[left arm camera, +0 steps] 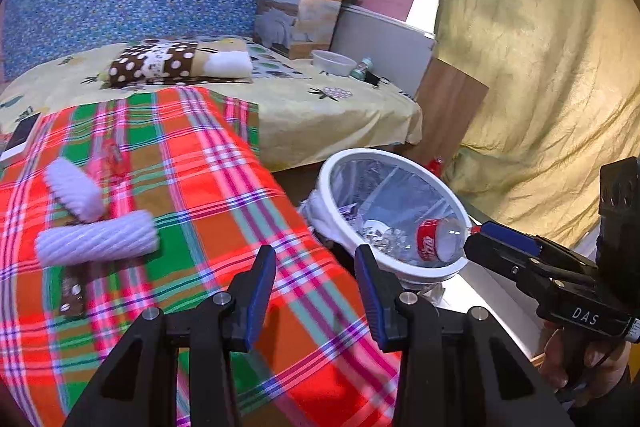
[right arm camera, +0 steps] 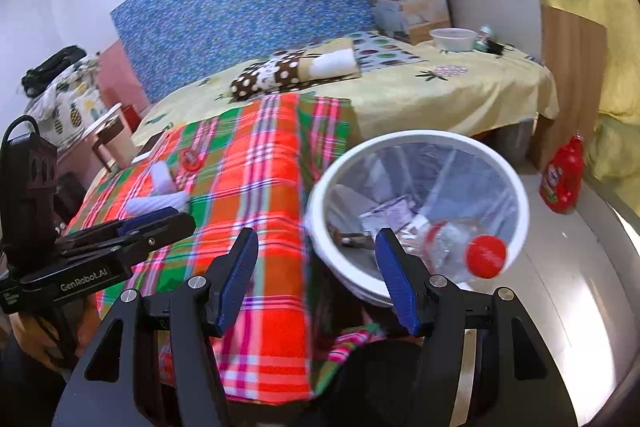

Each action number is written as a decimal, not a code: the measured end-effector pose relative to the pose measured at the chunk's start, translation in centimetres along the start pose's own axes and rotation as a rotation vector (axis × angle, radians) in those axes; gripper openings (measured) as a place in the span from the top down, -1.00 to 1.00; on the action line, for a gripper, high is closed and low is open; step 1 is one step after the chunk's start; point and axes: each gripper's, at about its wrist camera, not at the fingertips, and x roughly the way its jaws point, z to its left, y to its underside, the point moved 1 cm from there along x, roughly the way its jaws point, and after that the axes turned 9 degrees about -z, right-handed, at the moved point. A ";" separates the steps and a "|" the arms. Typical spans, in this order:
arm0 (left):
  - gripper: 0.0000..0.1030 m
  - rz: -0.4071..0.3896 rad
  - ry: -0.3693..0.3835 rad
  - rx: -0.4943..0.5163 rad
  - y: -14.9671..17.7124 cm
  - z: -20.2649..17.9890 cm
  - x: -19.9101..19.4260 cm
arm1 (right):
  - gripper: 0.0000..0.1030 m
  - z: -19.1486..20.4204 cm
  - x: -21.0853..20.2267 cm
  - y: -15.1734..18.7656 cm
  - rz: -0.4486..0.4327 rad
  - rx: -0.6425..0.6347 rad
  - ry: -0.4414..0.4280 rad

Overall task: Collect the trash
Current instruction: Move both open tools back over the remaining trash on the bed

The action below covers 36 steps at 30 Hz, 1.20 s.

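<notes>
Bottle in the bin, both grippers empty

Left wrist view: the left gripper [left arm camera: 316, 267] hangs over the right edge of the plaid blanket [left arm camera: 224, 187] with its fingers apart and nothing between them. Just beside that edge stands the white bin [left arm camera: 332, 175], lined with a clear bag; a plastic bottle [left arm camera: 436, 239] with a red label lies inside against the near rim, on top of crumpled wrappers [left arm camera: 380, 237]. The right gripper [left arm camera: 480, 239] reaches in from the right at the bin's rim; whether it is apart or together cannot be told here. Two white rolls [left arm camera: 96, 239] lie near the blanket's left edge.

Right wrist view: the right gripper [right arm camera: 316, 275] is spread wide and empty above the bin [right arm camera: 516, 187]. The bottle [right arm camera: 452, 247], red cap toward the camera, rests inside among paper scraps [right arm camera: 386, 213].
</notes>
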 end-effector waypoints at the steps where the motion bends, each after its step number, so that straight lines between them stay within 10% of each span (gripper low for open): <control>1: 0.21 -0.003 -0.008 -0.005 0.1 0.4 -0.3 | -0.21 0.3 0.1 0.0 0.002 -0.004 -0.007; 36: 0.21 -0.051 -0.287 -0.157 1.4 12.5 -5.4 | -0.21 8.6 4.7 0.6 0.104 -0.122 -0.216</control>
